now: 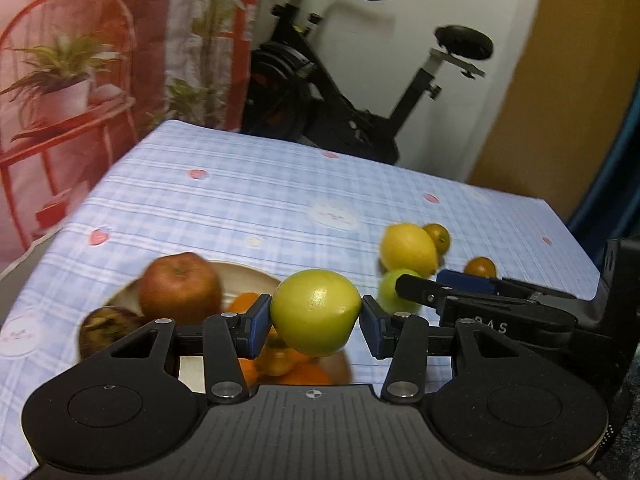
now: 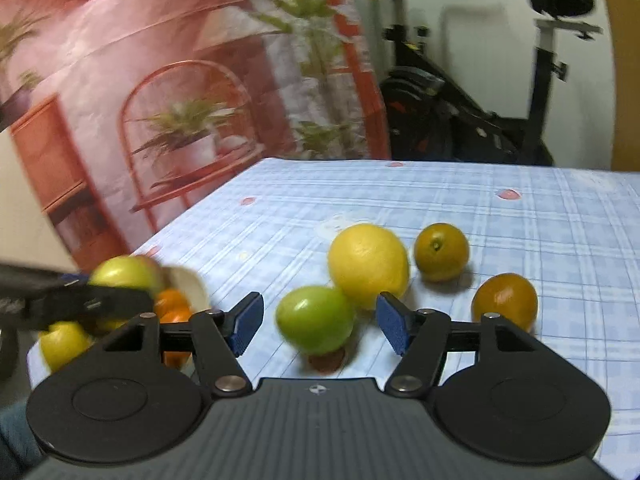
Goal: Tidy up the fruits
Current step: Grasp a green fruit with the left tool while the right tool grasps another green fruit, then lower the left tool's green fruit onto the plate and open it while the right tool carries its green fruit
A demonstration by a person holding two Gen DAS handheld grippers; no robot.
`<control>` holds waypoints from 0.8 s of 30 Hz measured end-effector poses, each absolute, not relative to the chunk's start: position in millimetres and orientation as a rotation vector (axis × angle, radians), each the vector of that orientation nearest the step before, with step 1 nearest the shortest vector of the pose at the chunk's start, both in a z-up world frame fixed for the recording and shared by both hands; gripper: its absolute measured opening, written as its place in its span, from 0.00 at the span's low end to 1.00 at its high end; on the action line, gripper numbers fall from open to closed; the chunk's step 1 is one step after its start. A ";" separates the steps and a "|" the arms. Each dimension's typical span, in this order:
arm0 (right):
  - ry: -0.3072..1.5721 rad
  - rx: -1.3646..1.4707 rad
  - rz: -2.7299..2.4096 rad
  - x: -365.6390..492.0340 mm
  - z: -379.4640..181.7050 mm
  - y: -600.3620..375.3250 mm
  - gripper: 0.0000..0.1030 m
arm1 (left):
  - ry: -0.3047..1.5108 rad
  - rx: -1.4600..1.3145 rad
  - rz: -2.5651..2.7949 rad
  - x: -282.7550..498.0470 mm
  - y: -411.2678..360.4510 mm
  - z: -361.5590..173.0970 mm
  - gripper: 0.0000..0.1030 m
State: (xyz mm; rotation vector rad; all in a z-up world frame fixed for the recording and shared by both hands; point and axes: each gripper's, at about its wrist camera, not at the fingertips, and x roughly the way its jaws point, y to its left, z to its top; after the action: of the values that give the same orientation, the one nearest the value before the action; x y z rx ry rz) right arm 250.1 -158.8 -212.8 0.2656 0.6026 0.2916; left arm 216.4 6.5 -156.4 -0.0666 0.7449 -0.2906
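Observation:
My left gripper point(image 1: 312, 320) is shut on a yellow-green round fruit point(image 1: 316, 312), held above a beige bowl point(image 1: 248, 274). The bowl holds a red apple point(image 1: 180, 288), a dark fruit point(image 1: 104, 328) and oranges point(image 1: 244, 302). My right gripper point(image 2: 319, 322) stands open around a green fruit point(image 2: 316, 318) on the table, with a gap at each pad. Behind it lie a lemon point(image 2: 368, 264) and two small oranges point(image 2: 441, 251) point(image 2: 505, 300). In the right wrist view the left gripper point(image 2: 80, 292) and its fruit point(image 2: 120, 272) show at the left, over the bowl point(image 2: 192, 284).
A blue checked tablecloth point(image 2: 520, 220) covers the table, with bare cloth behind and to the right of the loose fruits. An exercise bike point(image 1: 320, 92) stands past the far edge, beside a printed backdrop point(image 2: 160, 100). The table's left edge runs close to the bowl.

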 end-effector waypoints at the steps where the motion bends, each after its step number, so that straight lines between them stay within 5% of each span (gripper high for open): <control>1: 0.615 0.282 0.290 252.4 -213.9 -158.0 0.63 | 0.743 -0.070 -0.283 216.7 10.3 -155.7 0.48; 9: 0.681 0.239 0.274 265.2 -218.4 -144.4 0.62 | 0.744 -0.096 -0.252 220.7 23.5 -158.9 0.48; 13: 0.695 0.244 0.273 267.9 -221.7 -144.1 0.50 | 0.758 -0.098 -0.249 215.6 32.7 -158.7 0.48; 24: 0.670 0.319 0.279 241.3 -215.5 -156.0 0.50 | 0.809 -0.119 -0.203 212.8 54.2 -154.1 0.48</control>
State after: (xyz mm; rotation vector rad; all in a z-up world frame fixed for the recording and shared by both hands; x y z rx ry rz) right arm 241.3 -156.0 -215.5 0.3188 0.6704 0.2793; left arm 212.8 54.2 -154.1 -0.1187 0.8093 -0.2029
